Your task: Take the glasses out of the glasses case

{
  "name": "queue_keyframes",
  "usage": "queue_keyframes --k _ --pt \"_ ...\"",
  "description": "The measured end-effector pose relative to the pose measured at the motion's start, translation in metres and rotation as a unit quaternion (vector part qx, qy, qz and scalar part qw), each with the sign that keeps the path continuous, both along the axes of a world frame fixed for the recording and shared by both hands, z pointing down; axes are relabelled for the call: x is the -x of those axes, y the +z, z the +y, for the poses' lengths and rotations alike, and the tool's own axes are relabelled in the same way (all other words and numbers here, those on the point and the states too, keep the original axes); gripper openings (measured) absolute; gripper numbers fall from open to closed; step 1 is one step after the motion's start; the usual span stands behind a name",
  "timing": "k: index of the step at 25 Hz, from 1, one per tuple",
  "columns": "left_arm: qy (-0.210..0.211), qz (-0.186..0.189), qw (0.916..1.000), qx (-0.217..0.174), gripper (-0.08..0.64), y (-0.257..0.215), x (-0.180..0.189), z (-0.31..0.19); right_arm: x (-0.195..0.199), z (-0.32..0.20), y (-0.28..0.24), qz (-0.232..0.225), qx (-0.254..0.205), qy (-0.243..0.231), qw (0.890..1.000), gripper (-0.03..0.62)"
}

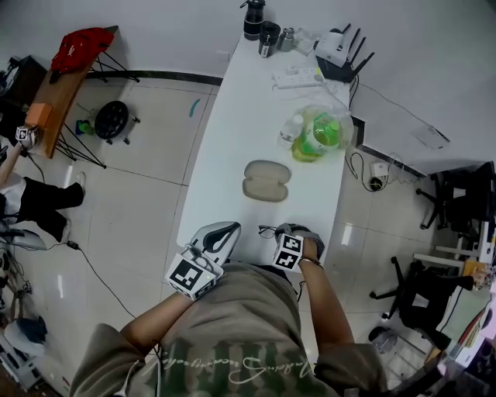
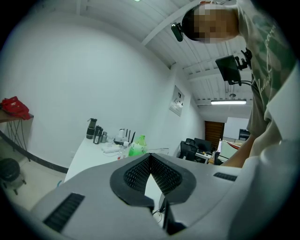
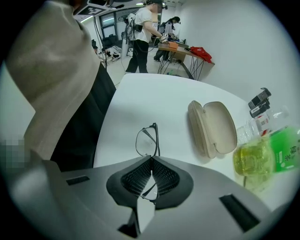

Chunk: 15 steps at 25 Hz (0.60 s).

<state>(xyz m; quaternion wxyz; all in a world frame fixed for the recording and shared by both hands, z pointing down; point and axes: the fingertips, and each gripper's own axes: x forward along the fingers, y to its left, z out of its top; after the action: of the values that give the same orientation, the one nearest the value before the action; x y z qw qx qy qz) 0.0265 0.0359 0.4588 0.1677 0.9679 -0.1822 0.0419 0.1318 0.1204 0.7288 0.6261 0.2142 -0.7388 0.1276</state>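
The counter [image 1: 232, 124] is shown white, the glasses case [image 1: 266, 180] beige, the glasses [image 3: 146, 140] black-framed. Grey bodies with black-and-white square markers are worn by the left tongs [image 2: 150, 157] and right tongs [image 3: 151, 160]. The bottle [image 3: 281, 157] is tinted green.

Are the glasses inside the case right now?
No, the glasses are pinched in the right tongs, apart from the open case.

- Bench [image 1: 232, 147]: white, long, its far end at the wall.
- Black flask [image 1: 253, 17], black tumbler [image 1: 268, 37] and small steel bottle [image 1: 287, 39]: grouped at the bench's far end.
- Router [image 1: 335, 53]: white, black antennas, far right corner.
- Power strip [image 1: 298, 77]: white, just beside the router.
- Clear plastic bag [image 1: 345, 132]: holds a green drink bottle [image 1: 322, 130], at the bench's right edge.
- Red bag [image 1: 81, 46]: on a wooden side table [image 1: 54, 97], well left.
- Black round stool [image 1: 112, 120]: on the tiled floor.
- Black office chair [image 1: 422, 298]: far right.
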Motion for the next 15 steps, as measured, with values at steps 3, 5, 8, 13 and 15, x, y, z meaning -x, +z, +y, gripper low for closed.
queue_keyframes --k 3,5,8,13,15 --pt "0.002 -0.005 1.0 0.003 0.008 0.003 -0.005 0.002 -0.004 0.004 -0.002 -0.004 -0.004 0.005 1.0 0.02" --pt "0.002 -0.006 1.0 0.006 0.008 0.006 -0.008 0.004 -0.007 0.008 -0.003 -0.003 -0.004 0.004 1.0 0.02" --pt "-0.004 -0.007 0.9999 0.011 0.008 0.005 -0.015 0.004 -0.013 0.012 -0.002 -0.001 -0.003 0.003 1.0 0.02" --pt "-0.01 -0.006 0.9998 0.013 0.008 0.006 -0.021 0.006 -0.028 0.023 0.003 0.002 0.003 0.009 1.0 0.02" --pt "-0.012 -0.007 0.9998 0.015 0.008 0.007 -0.023 0.007 -0.034 0.026 0.005 0.001 0.003 0.012 1.0 0.02"
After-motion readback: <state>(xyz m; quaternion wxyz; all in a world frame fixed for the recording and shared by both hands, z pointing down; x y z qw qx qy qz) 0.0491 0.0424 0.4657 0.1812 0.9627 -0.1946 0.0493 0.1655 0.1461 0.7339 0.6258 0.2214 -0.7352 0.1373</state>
